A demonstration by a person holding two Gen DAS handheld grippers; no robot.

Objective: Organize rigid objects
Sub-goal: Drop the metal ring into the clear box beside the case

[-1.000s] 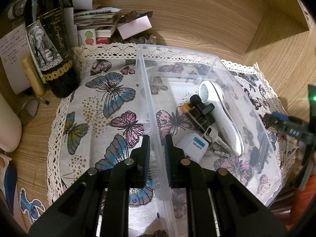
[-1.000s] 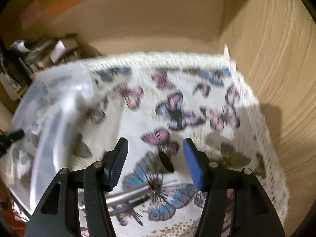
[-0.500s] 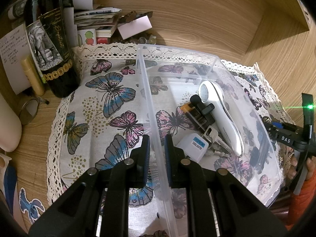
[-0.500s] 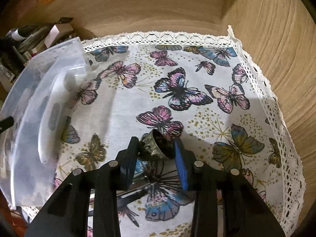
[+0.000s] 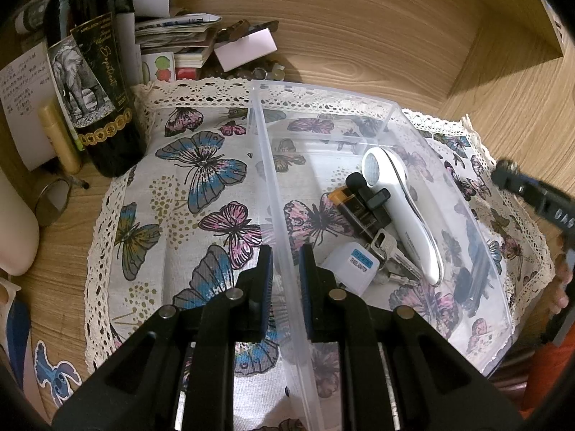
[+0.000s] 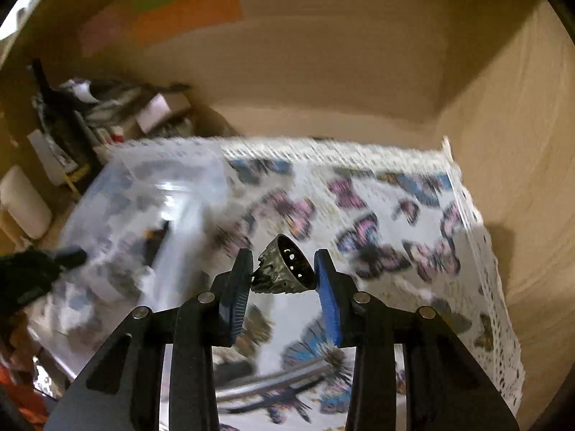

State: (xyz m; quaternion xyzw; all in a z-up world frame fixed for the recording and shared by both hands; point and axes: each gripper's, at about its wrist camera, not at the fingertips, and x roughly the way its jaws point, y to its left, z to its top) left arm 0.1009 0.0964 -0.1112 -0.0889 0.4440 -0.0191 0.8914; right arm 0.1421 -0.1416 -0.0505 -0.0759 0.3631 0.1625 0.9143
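My left gripper (image 5: 285, 269) is shut on the near left wall of a clear plastic bin (image 5: 273, 186) that stands on the butterfly cloth. In the bin lie a white handheld device (image 5: 402, 208), a black and amber item (image 5: 363, 208), keys (image 5: 391, 255) and a white travel adapter (image 5: 352, 265). My right gripper (image 6: 284, 273) is shut on a small dark metal cup with holes (image 6: 284, 269) and holds it above the cloth, right of the bin (image 6: 143, 208). The right gripper also shows at the right edge of the left wrist view (image 5: 532, 194).
A dark wine bottle (image 5: 93, 72), a gold tube (image 5: 59, 136), stacked papers and cards (image 5: 179, 39) stand at the back left. Wooden walls close the back and right. A metal rod (image 6: 273, 380) lies on the cloth (image 6: 395, 222) below my right gripper.
My right gripper closed on the metal cup and lifted it off the cloth, swinging toward the bin. My left gripper has stayed clamped on the bin wall.
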